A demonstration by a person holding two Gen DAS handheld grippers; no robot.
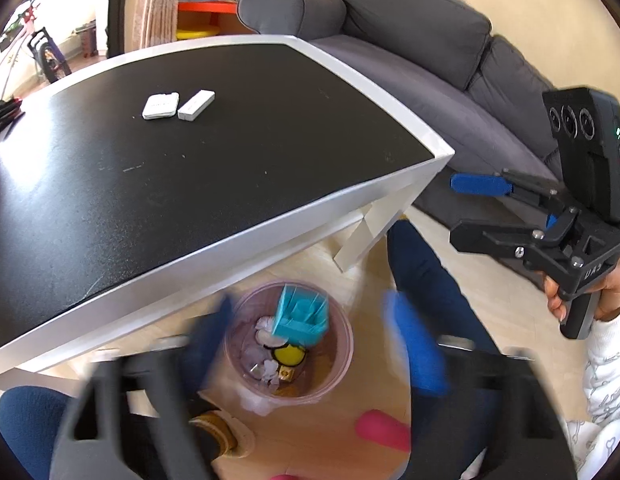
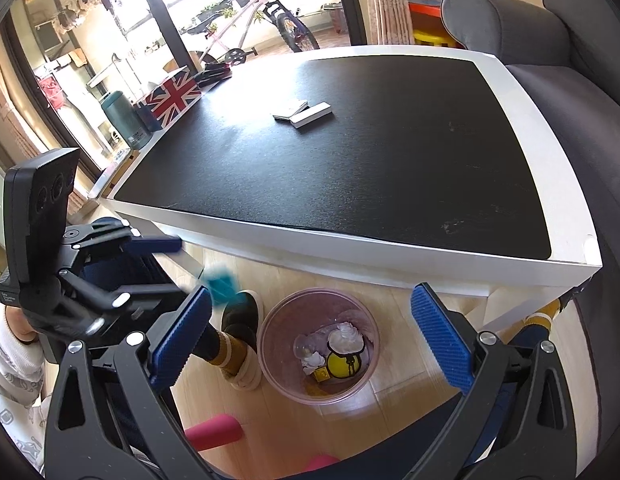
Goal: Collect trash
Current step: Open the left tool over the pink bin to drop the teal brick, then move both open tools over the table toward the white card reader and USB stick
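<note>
Left gripper [image 1: 310,344]: jaws spread wide, blurred, holding nothing, positioned above the pink trash bin [image 1: 342,364] on the floor beside the table [image 1: 269,224]. A teal box [image 1: 301,320] sits free between the blue fingers [image 1: 416,344], over the bin mouth; whether it rests on the contents cannot be confirmed. The bin contains crumpled tissues [image 2: 344,336] and a yellow round item [image 2: 342,364]. Right gripper [image 2: 310,336]: jaws fully apart, empty, above the same bin. Two white devices [image 2: 303,114] lie on the tabletop.
</note>
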